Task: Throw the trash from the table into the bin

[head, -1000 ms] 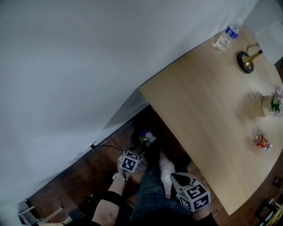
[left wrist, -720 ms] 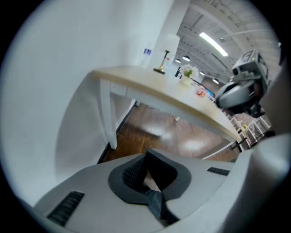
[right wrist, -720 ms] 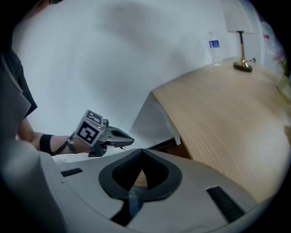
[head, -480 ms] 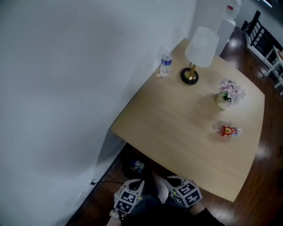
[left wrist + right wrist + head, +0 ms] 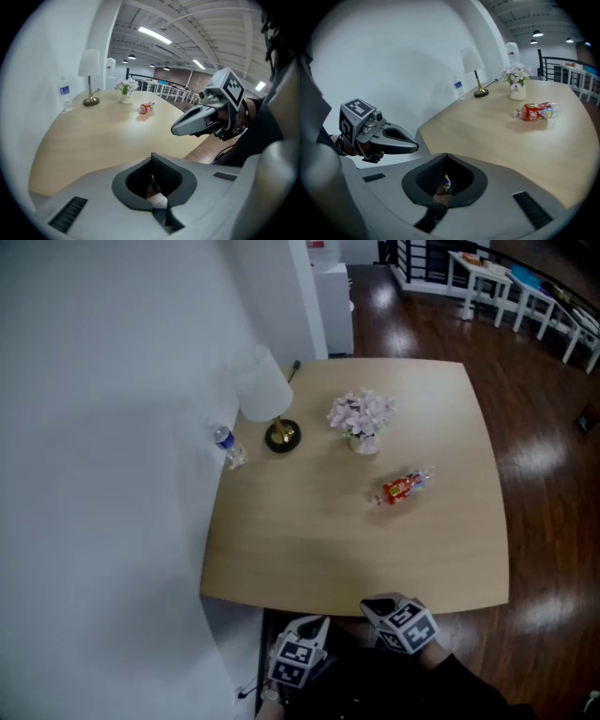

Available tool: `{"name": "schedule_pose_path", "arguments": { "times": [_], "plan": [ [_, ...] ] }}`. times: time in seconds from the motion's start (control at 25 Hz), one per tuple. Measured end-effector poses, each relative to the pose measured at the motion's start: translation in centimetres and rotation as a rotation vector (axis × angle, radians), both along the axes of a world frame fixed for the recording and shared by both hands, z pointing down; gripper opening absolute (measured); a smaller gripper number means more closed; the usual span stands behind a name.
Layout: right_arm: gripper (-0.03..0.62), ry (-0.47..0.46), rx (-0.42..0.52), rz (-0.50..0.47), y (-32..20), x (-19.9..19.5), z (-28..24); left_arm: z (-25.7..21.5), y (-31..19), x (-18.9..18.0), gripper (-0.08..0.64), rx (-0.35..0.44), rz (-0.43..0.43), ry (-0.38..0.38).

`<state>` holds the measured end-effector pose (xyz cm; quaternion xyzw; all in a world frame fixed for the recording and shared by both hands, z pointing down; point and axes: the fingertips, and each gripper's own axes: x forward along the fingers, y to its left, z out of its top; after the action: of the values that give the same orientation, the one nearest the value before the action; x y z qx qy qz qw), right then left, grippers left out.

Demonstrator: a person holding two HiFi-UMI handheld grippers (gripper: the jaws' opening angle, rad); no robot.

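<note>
A crumpled red-labelled plastic bottle (image 5: 405,487) lies on its side on the light wooden table (image 5: 309,540), right of the middle; it also shows as the red bottle (image 5: 146,107) in the left gripper view and as the red bottle (image 5: 534,111) in the right gripper view. My left gripper (image 5: 317,626) and right gripper (image 5: 377,604) hover side by side at the table's near edge, well short of the bottle. Both are shut with nothing held: left gripper (image 5: 151,155), right gripper (image 5: 446,155). No bin shows in any view.
Along the table's far side stand a white-shaded lamp (image 5: 267,395), a vase of pale flowers (image 5: 361,420) and a small water bottle (image 5: 228,446). A white wall (image 5: 94,474) borders the table on the left. Dark wooden floor (image 5: 548,474) lies to the right.
The head view has swung up from the floor under the table to the table top. Both grippers rose from low beside the bin to the table's near edge.
</note>
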<state>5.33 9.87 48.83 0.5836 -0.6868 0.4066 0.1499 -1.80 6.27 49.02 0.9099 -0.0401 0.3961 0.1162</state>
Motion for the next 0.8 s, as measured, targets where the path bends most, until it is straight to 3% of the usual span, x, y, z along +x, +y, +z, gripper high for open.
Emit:
{"name": "schedule_pose_path", "arguments": {
  "times": [0.4,0.6,0.8],
  "plan": [
    [0.005,-0.068,0.021,0.212,2.1,8.3,0.9,-1.0,0.1,11.2,0.000,0.030,0.218,-0.020],
    [0.005,-0.090,0.014,0.274,2.5,11.9,2.6,-0.4,-0.7,17.4,0.014,0.103,0.320,-0.069],
    [0.005,-0.120,0.011,0.334,3.2,15.7,3.5,1.5,-3.1,26.7,0.362,0.241,0.429,-0.135]
  ]
}}
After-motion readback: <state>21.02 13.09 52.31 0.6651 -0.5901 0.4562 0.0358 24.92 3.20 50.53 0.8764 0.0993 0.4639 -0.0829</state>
